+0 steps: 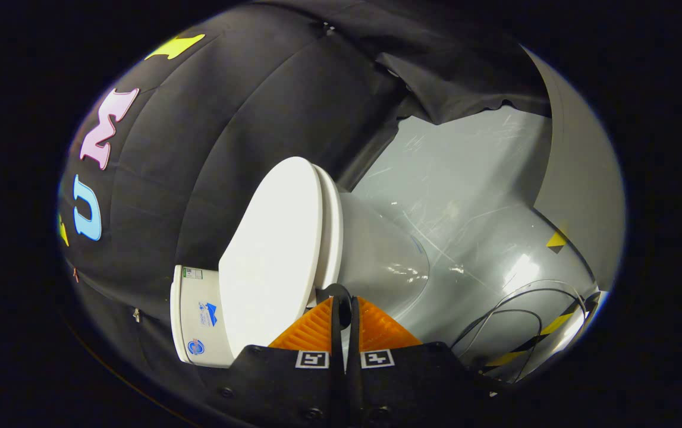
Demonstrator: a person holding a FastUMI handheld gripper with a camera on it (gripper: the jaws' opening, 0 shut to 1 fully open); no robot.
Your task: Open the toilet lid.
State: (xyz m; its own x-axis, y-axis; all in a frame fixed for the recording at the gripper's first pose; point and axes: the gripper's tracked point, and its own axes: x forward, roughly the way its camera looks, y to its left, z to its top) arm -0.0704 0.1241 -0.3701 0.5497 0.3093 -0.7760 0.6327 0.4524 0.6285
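orange fingers [317,330] sit with jaws pressed nearly together at the toilet lid [275,255], which lies closed on the bowl [382,261]; cistern [195,315] beyond.

We see a scuffed grey floor [471,178] at right, black cables [519,315] and yellow-black hazard tape [546,333] lower right.

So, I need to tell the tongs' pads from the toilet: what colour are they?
Orange, ribbed pads, clearest in the gripper view.
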